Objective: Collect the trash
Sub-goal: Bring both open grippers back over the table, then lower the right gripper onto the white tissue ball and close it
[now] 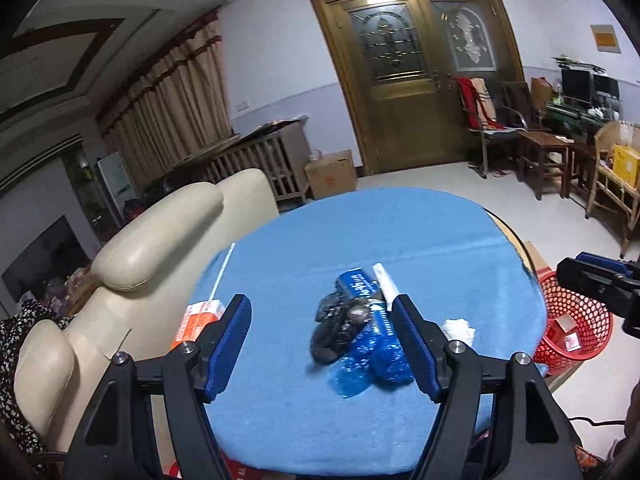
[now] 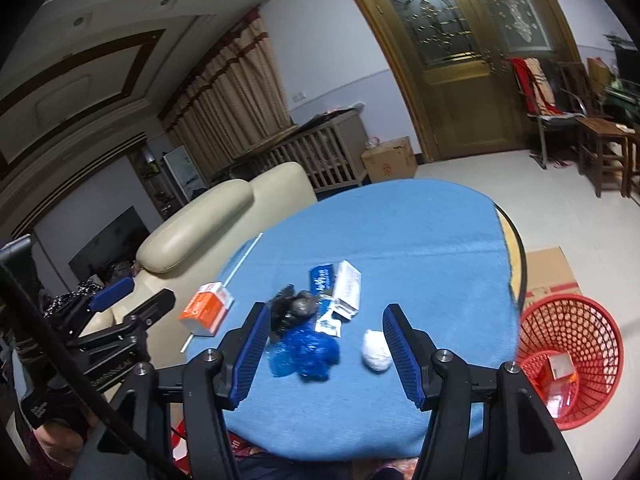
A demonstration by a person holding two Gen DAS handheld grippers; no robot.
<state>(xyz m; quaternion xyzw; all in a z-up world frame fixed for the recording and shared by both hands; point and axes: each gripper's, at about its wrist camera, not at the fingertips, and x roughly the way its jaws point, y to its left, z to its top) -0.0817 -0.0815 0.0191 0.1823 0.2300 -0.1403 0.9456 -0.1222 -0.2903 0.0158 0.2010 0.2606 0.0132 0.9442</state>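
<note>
Both claws, left (image 1: pixel 322 344) and right (image 2: pixel 324 354), hang spread and empty above a blue-clothed round table (image 2: pixel 420 240). Ahead: crumpled blue plastic (image 2: pixel 310 354), white tissue wad (image 2: pixel 376 350), orange box (image 2: pixel 206 306) uncollected. Right: red mesh basket (image 2: pixel 576 320) already holds one box.

The left gripper (image 1: pixel 322 344) hangs above a round table draped in a blue cloth (image 1: pixel 400 232), its blue-padded jaws spread with nothing between the pads. Framed between them on the cloth lies a heap of trash: a crumpled black plastic bag (image 1: pixel 340 326) atop blue plastic wrappers (image 1: pixel 380 360). An orange-and-white carton (image 1: pixel 198 318) sits at nine o'clock of the heap, a white tissue wad (image 1: pixel 458 330) at three o'clock. A red mesh wastebasket (image 1: pixel 576 320) stands on the floor beyond the table's right edge, beside the right gripper (image 1: pixel 600 276).
</note>
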